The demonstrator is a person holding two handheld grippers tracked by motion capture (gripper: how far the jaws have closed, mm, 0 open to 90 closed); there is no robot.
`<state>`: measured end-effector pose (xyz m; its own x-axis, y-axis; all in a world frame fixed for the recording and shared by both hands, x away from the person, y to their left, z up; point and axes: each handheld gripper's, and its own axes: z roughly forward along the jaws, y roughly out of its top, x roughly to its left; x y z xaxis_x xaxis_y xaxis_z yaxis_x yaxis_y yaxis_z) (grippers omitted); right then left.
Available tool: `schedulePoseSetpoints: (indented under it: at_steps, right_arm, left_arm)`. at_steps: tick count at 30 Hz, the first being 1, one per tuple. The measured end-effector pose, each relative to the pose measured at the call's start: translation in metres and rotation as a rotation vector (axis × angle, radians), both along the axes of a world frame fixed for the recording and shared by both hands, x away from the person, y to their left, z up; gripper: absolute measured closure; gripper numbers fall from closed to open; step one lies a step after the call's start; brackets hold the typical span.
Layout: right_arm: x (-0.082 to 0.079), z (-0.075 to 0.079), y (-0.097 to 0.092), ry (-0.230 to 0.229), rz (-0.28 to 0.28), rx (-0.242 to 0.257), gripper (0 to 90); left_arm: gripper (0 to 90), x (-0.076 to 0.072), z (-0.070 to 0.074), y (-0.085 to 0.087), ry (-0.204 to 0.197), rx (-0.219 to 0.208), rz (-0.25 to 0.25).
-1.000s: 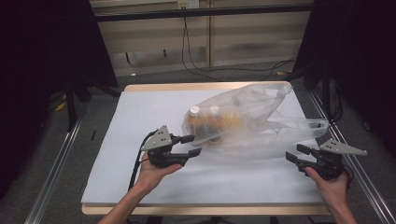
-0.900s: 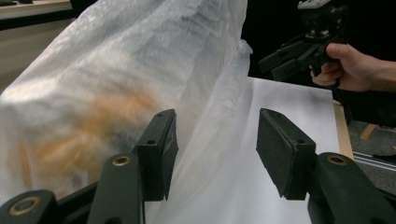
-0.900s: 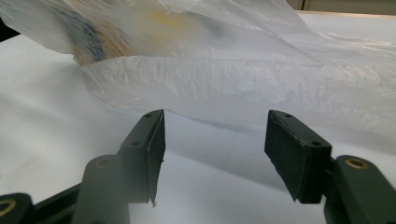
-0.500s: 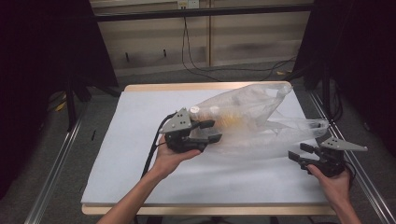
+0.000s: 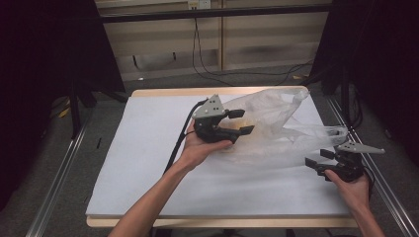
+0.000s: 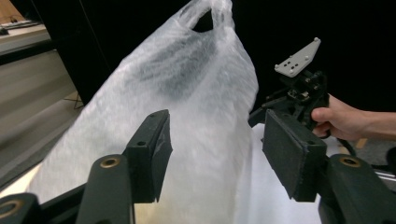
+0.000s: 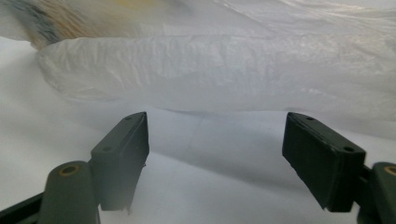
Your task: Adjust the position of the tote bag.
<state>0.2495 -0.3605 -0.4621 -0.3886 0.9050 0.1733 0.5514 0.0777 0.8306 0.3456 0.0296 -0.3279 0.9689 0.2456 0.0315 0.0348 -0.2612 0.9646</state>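
My left gripper and right gripper both stood apart, jaws having just widened, gripping nothing; the plastic bag lay ungrasped, handling yet to begin

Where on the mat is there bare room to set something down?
The mat is bare across its whole left half, left of the left gripper. Also free: the near strip between the bag and the front edge. The far right is crowded by the bag, with the right gripper beside it.
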Motion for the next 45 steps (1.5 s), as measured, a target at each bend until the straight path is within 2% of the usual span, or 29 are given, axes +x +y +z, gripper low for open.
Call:
schedulePoseSetpoints:
  at_steps: [6, 7, 9, 10, 12, 15, 17, 18, 19, 20, 22, 23, 27, 29, 30, 31, 32, 33, 34, 35, 36, 45]
  right_arm:
    - [0.007, -0.002, -0.002, 0.014, -0.014, 0.02, 17.8]
    - [0.01, -0.001, -0.003, 0.015, -0.014, 0.027, 17.1]
    - [0.011, 0.0, -0.004, 0.019, -0.011, 0.03, 16.7]
    - [0.015, 0.001, -0.006, 0.012, -0.017, 0.054, 16.6]
    - [0.019, 0.001, -0.007, 0.01, -0.022, 0.061, 16.6]
    - [0.026, 0.002, -0.007, -0.001, -0.026, 0.075, 17.9]
    - [0.031, 0.003, -0.005, -0.012, -0.019, 0.089, 22.3]
    - [0.033, 0.005, -0.004, -0.019, -0.017, 0.095, 25.6]
    - [0.033, 0.005, -0.004, -0.019, -0.017, 0.095, 25.6]
    - [0.037, 0.008, 0.001, -0.049, -0.011, 0.097, 32.7]
    - [0.038, 0.009, 0.002, -0.054, -0.008, 0.103, 35.2]
    - [0.041, 0.011, 0.005, -0.062, 0.002, 0.105, 43.2]
    - [0.042, 0.015, 0.007, -0.086, 0.014, 0.116, 60.5]
    - [0.041, 0.016, 0.007, -0.088, 0.019, 0.112, 63.6]
    - [0.041, 0.018, 0.007, -0.094, 0.027, 0.11, 68.5]
    - [0.039, 0.02, 0.005, -0.107, 0.038, 0.115, 78.3]
    - [0.039, 0.022, 0.004, -0.116, 0.041, 0.12, 82.9]
    - [0.039, 0.022, 0.004, -0.116, 0.041, 0.12, 82.9]
    - [0.038, 0.025, 0.002, -0.122, 0.045, 0.133, 90.0]
    - [0.038, 0.027, 0.002, -0.125, 0.049, 0.136, 90.0]
    - [0.039, 0.028, 0.003, -0.127, 0.052, 0.138, 90.0]
    - [0.039, 0.042, 0.01, -0.155, 0.083, 0.125, 90.0]
  left_arm:
    - [35.8, 0.003, 0.009, -0.019, -0.015, 0.018, -0.034]
    - [35.7, 0.002, 0.011, -0.026, -0.029, 0.036, -0.04]
    - [35.7, 0.003, 0.01, -0.029, -0.029, 0.046, -0.04]
    - [34.6, 0.003, 0.007, -0.035, -0.03, 0.07, -0.038]
    - [35.8, 0.006, 0.004, -0.037, -0.028, 0.103, -0.021]
    - [50.7, 0.011, -0.002, -0.037, -0.014, 0.138, -0.015]
    - [65.1, 0.013, -0.004, -0.036, 0.006, 0.137, -0.03]
    - [70.8, 0.014, -0.004, -0.035, 0.003, 0.142, -0.024]
    - [73.5, 0.014, -0.004, -0.035, 0.003, 0.142, -0.024]
    - [79.0, 0.015, -0.005, -0.032, 0.015, 0.135, -0.029]
    - [81.5, 0.015, -0.004, -0.031, 0.014, 0.138, -0.025]
    - [87.0, 0.014, -0.003, -0.028, 0.007, 0.147, -0.034]
    - [89.4, 0.014, 0.0, -0.024, 0.003, 0.142, -0.039]
    - [89.6, 0.014, 0.0, -0.023, 0.007, 0.141, -0.029]
    - [89.6, 0.015, 0.0, -0.022, 0.004, 0.14, -0.03]
    - [89.9, 0.015, 0.0, -0.021, 0.013, 0.133, -0.026]
    - [89.9, 0.016, 0.0, -0.02, 0.011, 0.138, -0.025]
    - [89.9, 0.017, 0.0, -0.019, 0.011, 0.137, -0.027]
    - [90.0, 0.018, -0.001, -0.017, 0.025, 0.121, -0.022]
    - [90.0, 0.019, 0.0, -0.015, 0.015, 0.128, -0.018]
    - [90.0, 0.019, -0.001, -0.014, 0.026, 0.116, -0.009]
    - [90.0, 0.023, -0.002, 0.0, 0.033, 0.089, 0.003]
